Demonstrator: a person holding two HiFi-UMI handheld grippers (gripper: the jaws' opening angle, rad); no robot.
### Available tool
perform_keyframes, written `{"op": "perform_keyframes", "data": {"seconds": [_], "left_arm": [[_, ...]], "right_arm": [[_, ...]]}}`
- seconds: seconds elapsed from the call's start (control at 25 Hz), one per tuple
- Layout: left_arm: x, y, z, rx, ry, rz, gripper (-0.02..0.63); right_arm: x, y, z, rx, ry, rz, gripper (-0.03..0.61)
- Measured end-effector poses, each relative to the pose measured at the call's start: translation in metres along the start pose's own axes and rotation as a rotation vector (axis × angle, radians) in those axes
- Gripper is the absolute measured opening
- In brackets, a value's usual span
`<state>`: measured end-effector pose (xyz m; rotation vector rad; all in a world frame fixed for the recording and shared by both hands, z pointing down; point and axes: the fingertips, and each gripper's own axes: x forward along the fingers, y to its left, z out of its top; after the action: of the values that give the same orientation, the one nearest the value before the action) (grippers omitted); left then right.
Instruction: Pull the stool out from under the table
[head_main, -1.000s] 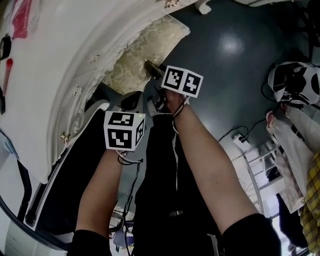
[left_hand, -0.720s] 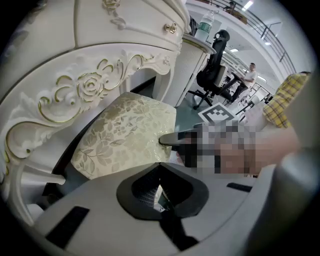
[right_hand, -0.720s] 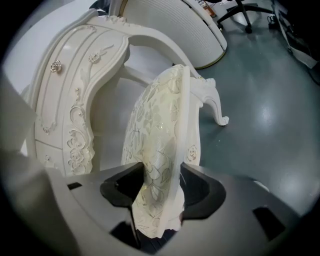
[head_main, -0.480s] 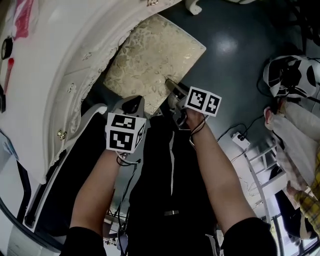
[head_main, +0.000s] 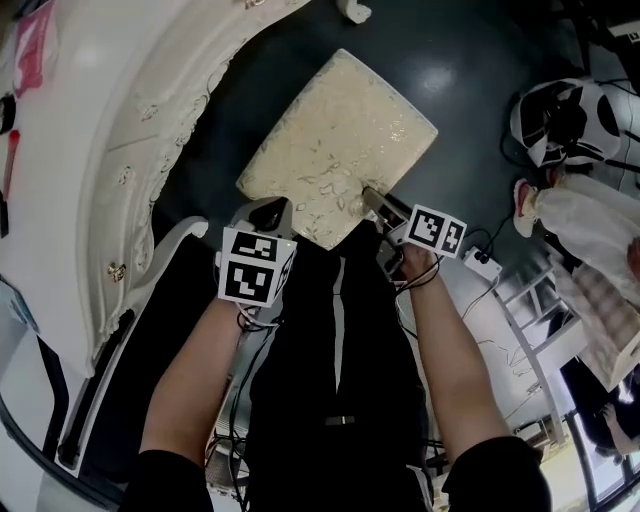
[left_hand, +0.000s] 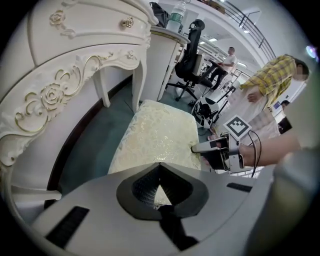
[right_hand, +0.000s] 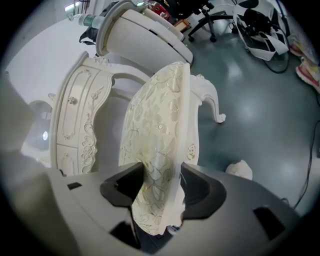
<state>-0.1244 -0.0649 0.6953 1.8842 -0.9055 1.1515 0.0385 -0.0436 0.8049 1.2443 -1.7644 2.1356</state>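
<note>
The right gripper (right_hand: 161, 182) is clamping the near edge of the stool (head_main: 340, 140), its jaws standing partly apart with the cream brocade cushion pressed between the pads. The left gripper (head_main: 265, 215) is hovering over the stool's near left corner with its jaws drawn together at the tips and nothing held between them. The stool is standing on the dark floor (head_main: 480, 60) just beside the carved edge of the white ornate table (head_main: 120, 130), its seat showing in the open.
</note>
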Motion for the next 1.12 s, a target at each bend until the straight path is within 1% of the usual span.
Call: {"op": "perform_keyframes", "data": {"seconds": [0.12,0.24,0.28,0.36,0.44,0.52,0.6,0.64,0.68,0.72,0.8,0.92,1.0,1.04,1.12], "left_arm": [[0.004,-0.009,-0.001,0.02,0.005,-0.021,-0.003],[0.006,-0.018,-0.005,0.055,0.023,-0.034,-0.003],[0.008,-0.02,-0.005,0.053,0.023,-0.038,-0.003],[0.015,-0.023,-0.002,0.02,0.013,-0.048,-0.003],[0.022,-0.026,-0.003,-0.003,0.015,-0.054,-0.003],[0.026,-0.028,-0.005,-0.002,0.024,-0.051,-0.002],[0.023,-0.031,-0.003,-0.016,0.02,-0.05,-0.003],[0.02,-0.033,-0.002,-0.035,0.016,-0.051,-0.003],[0.016,-0.034,-0.001,-0.059,0.012,-0.052,-0.003],[0.011,-0.036,0.001,-0.087,0.005,-0.053,-0.003],[-0.002,-0.04,0.011,-0.137,-0.029,-0.059,-0.003],[-0.037,-0.052,0.042,-0.183,-0.145,-0.071,-0.002],[-0.067,-0.063,0.067,-0.197,-0.225,-0.071,-0.002],[-0.083,-0.071,0.079,-0.19,-0.256,-0.072,-0.002],[-0.118,-0.087,0.099,-0.15,-0.303,-0.069,-0.002]], "right_arm": [[-0.016,-0.014,0.003,0.012,-0.025,-0.021,0.241],[-0.024,-0.021,0.001,0.012,-0.035,-0.014,0.242],[-0.024,-0.021,0.001,0.007,-0.031,-0.007,0.242],[-0.022,-0.019,0.007,-0.014,-0.02,0.001,0.252],[-0.023,-0.015,0.008,-0.061,-0.018,-0.033,0.258],[-0.03,-0.01,0.009,-0.133,-0.026,-0.094,0.259],[-0.041,-0.005,0.01,-0.206,-0.035,-0.131,0.253],[-0.05,-0.001,0.011,-0.248,-0.045,-0.156,0.216],[-0.061,0.004,0.014,-0.303,-0.06,-0.196,0.063],[-0.071,0.012,0.018,-0.366,-0.073,-0.235,0.009],[-0.089,0.035,0.028,-0.485,-0.098,-0.279,0.009],[-0.118,0.084,0.047,-0.614,-0.168,-0.309,0.009],[-0.142,0.13,0.061,-0.691,-0.228,-0.286,0.009],[-0.155,0.153,0.067,-0.725,-0.252,-0.266,0.009],[-0.177,0.198,0.074,-0.775,-0.283,-0.221,0.008]]}}
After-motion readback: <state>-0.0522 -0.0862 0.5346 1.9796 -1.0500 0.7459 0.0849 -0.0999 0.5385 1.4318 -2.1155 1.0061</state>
